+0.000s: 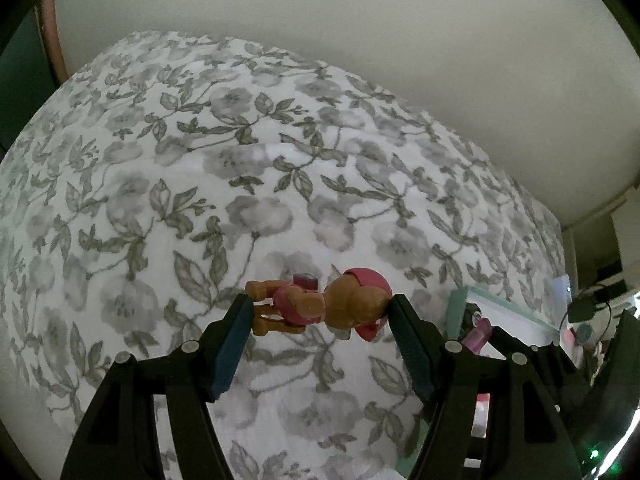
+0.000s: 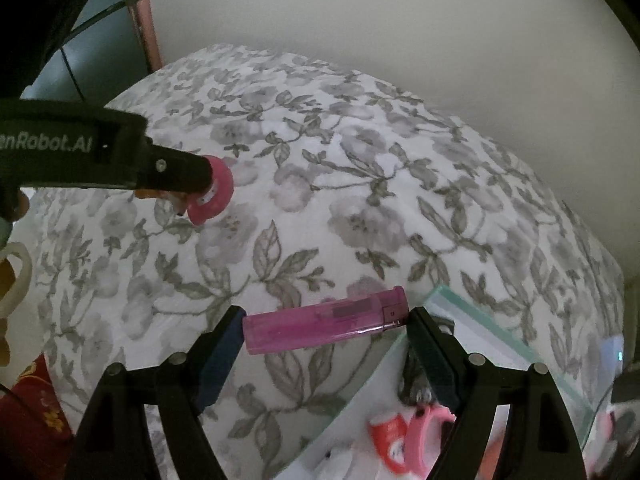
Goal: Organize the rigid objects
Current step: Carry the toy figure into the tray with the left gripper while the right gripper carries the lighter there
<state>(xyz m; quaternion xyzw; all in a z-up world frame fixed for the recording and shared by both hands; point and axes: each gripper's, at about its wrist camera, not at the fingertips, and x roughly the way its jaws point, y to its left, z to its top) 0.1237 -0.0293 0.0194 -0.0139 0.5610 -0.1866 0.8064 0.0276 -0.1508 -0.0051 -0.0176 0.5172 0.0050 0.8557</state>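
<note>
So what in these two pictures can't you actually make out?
- Toys in the box, right wrist view: blurred, and partly covered by the right tool holding the lighter.
- Toy dog's face, left wrist view: turned away in the left tool.
- Box contents, left wrist view: hidden behind the tool's finger.

Both grippers are black plastic with dark blue jaws and silver screws.

Box: cut off by the bottom edge in the right wrist view.
Toys inside it: blurred, kinds unreadable.
Toy figure: mostly hidden behind the left gripper.
</note>
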